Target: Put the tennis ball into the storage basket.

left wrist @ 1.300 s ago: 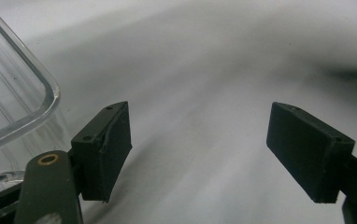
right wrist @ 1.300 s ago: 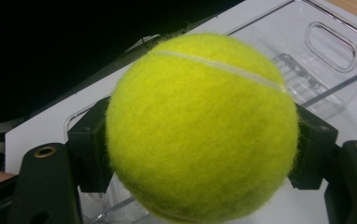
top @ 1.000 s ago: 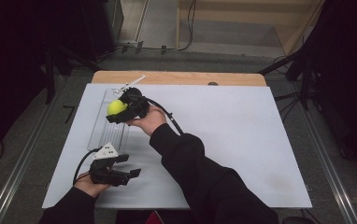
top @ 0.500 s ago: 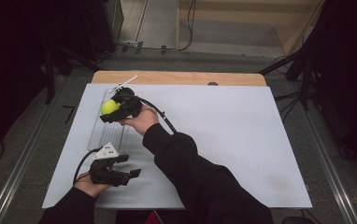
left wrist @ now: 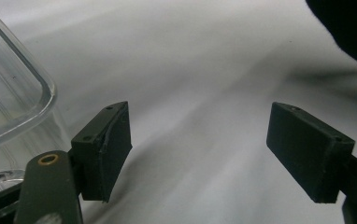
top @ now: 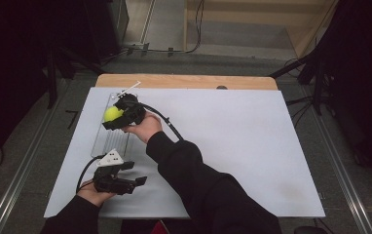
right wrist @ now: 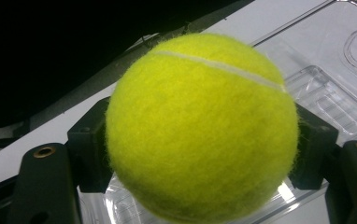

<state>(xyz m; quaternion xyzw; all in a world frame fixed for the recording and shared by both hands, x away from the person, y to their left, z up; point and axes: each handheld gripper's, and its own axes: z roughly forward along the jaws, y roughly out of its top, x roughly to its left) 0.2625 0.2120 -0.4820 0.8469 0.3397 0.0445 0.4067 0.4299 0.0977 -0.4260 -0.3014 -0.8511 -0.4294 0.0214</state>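
A yellow tennis ball (top: 110,113) (right wrist: 204,116) sits between the jaws of my right gripper (top: 113,118) (right wrist: 201,158), which is shut on it. The ball hangs over the far end of a clear plastic tray (top: 107,144) (right wrist: 340,70) lying on the left part of the white table sheet (top: 252,146). My left gripper (top: 134,174) (left wrist: 200,149) rests low near the front left of the sheet, just in front of the tray's near end. It is open, with nothing but white sheet between its jaws. A rounded corner of the tray (left wrist: 17,102) lies to the left of its jaws.
The person's dark right sleeve (top: 208,180) (left wrist: 349,28) crosses the sheet from the bottom centre up to the tray. A wooden table edge (top: 189,81) runs along the back. A small white stick (top: 129,88) lies by the tray's far end.
My right gripper has carried the ball a little to the left, over the tray's far end. The left gripper has stayed where it was, still open.
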